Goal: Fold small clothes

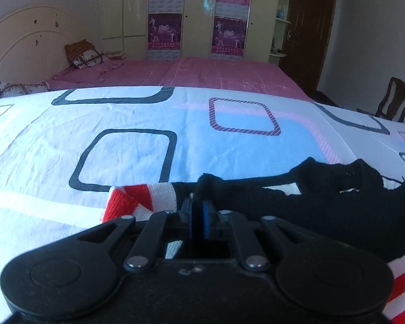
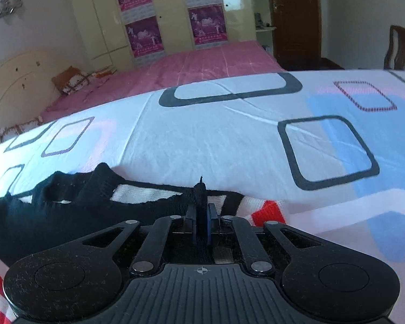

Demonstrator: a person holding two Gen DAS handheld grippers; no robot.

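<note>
A small black knit sweater [image 1: 297, 210] with red and white striped sleeves lies flat on the patterned sheet [image 1: 127, 145]. In the left wrist view its neck opening sits to the right and a striped sleeve [image 1: 137, 199] pokes out to the left. My left gripper [image 1: 198, 210] is shut on a pinch of black fabric at the shoulder, which bunches up above the blue pads. In the right wrist view the sweater [image 2: 40, 221] spreads to the left. My right gripper [image 2: 201, 210] is shut on the other shoulder, with a ridge of black fabric standing between its pads.
The white sheet [image 2: 202, 140] with blue, pink and black squares stretches ahead of both grippers. Beyond it lies a pink bed [image 1: 202, 73] with pillows [image 1: 86, 56] at a cream headboard. A wardrobe [image 2: 159, 13], a brown door [image 2: 294, 19] and a wooden chair [image 1: 394, 100] stand further back.
</note>
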